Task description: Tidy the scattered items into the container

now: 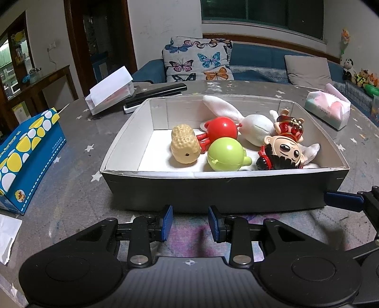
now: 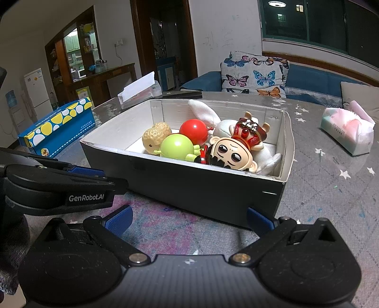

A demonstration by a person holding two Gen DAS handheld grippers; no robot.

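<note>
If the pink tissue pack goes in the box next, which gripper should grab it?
Probably the right gripper. It is wide open and empty, and the tissue pack lies on its side of the box. The left gripper is narrower and sits before the box's middle.

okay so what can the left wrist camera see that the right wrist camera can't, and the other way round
Only the left wrist view shows the plush toys on the far right ledge and the paper scrap at the table's left edge.

Only the right wrist view shows the white fridge, the water jug beside it and the ceiling lamp reflected in the window.

Both show the box holding the peanut toy, green ball toy, red ball toy, big-headed doll and white plush, plus the blue tissue box, pink tissue pack, and both open grippers: left gripper, right gripper.
</note>
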